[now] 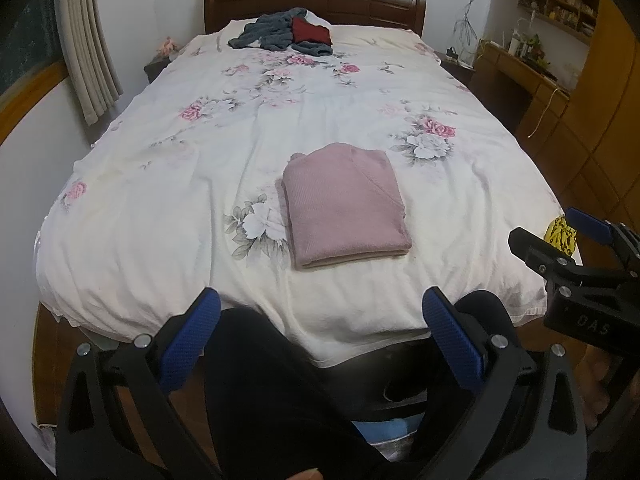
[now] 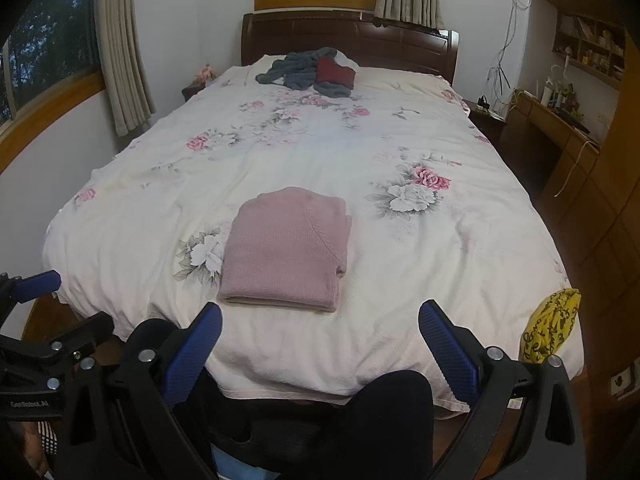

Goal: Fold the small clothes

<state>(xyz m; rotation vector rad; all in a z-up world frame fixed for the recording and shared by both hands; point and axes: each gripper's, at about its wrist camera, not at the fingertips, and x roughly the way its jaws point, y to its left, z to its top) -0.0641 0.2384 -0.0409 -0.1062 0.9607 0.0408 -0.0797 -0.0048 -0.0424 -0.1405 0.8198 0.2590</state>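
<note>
Two grippers hang at the foot of the bed [image 1: 168, 168], both with blue pads spread wide apart and holding nothing. The left gripper [image 1: 320, 340] and the right gripper [image 2: 320, 344] sit side by side above the person's dark trouser legs [image 1: 280, 400], short of the flowered bedspread. A pink sweater [image 1: 344, 208] lies folded into a neat rectangle on the near half of the bed, well clear of both grippers. Up by the dark headboard [image 2: 348, 36], a grey garment [image 2: 296, 68] lies in a loose heap with a dark red garment [image 2: 336, 72] resting on it. A yellow patterned bag [image 2: 552, 328] sits at the bed's near right corner.
</note>
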